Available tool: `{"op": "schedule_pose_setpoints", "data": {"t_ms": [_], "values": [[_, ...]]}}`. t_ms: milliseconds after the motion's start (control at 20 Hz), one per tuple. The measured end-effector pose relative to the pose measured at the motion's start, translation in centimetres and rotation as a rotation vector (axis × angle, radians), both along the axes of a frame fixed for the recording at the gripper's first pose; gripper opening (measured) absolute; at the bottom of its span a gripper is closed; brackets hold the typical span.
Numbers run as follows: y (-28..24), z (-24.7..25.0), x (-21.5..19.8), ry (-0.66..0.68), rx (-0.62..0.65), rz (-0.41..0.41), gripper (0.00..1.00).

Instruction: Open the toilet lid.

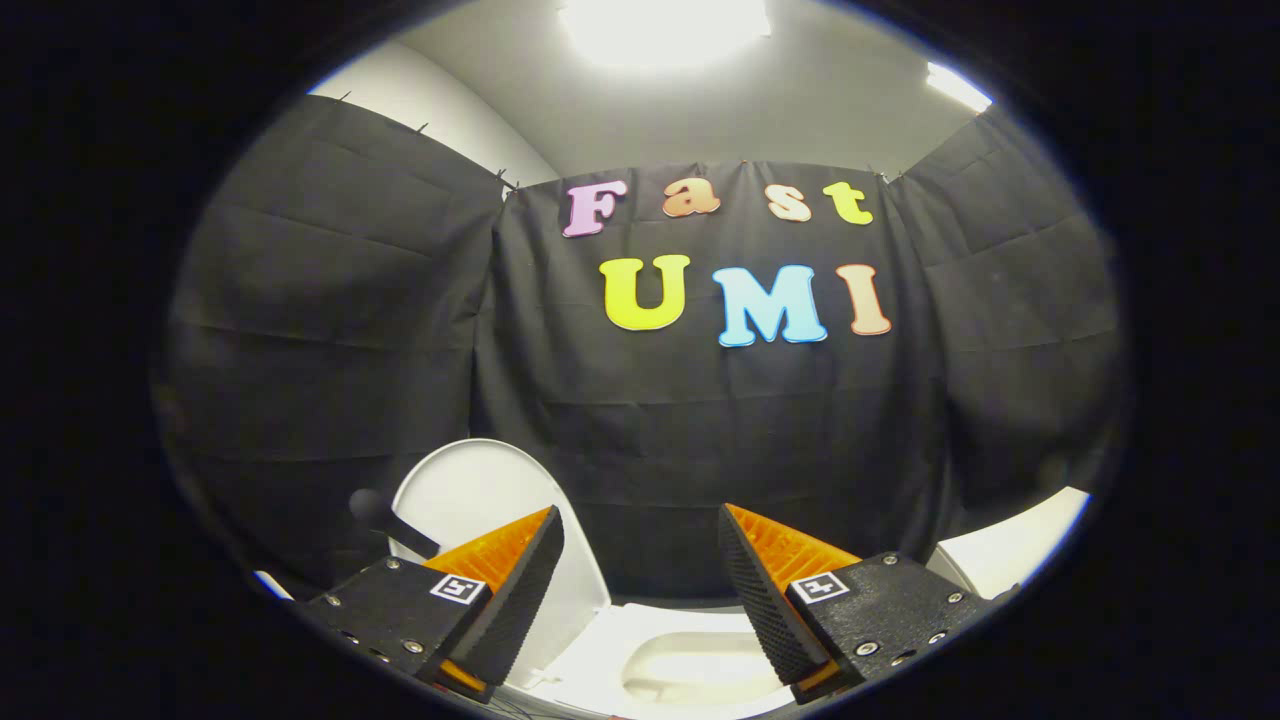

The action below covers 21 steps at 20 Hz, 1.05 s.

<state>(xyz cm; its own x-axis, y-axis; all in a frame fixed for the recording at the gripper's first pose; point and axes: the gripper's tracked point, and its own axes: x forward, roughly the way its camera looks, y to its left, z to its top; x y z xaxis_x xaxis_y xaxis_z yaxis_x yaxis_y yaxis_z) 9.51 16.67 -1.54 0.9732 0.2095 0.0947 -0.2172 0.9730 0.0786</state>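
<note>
Gripper view, nearest first: my gripper point(640, 580) has its two fingers spread wide apart, nothing between them, nothing touching either pad. Each finger carries a small square marker on its base. Below and between the fingers sits the toilet point(690, 665), white, its bowl opening exposed and facing up, just ahead of the fingertips. To the left, partly behind my left finger, the toilet lid point(480, 490) stands raised, upright and leaning back toward the booth wall, its rounded top edge rising above the fingertip. The lid is apart from my fingers; I cannot tell whether it rests against the cloth behind it. A dark rod with a rounded knob end point(385, 515) crosses in front of the lid's left side, just above my left finger base. Off to the right, beyond my right finger, a white ledge point(1020, 545) shows. Farther back, black cloth point(700, 440) hangs in creased panels as the wall. Above it, a pale ceiling with a bright lamp point(665, 25).
</note>
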Motion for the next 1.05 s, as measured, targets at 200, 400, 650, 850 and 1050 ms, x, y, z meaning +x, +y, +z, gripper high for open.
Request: {"op": "schedule_pose_setpoints", "data": {"t_ms": [200,400,650,850,1050], "values": [[-7.4,-2.7,0.5,0.056,-0.118,-0.082,0.95],[-13.7,-3.4,-0.1,0.075,-0.148,-0.179,0.95],[-19.5,-6.6,-2.8,0.106,-0.153,-0.264,0.95],[-20.7,-10.0,-5.8,0.125,-0.076,-0.316,0.95],[-19.8,-11.9,-7.7,0.139,-0.068,-0.336,0.95]]}}
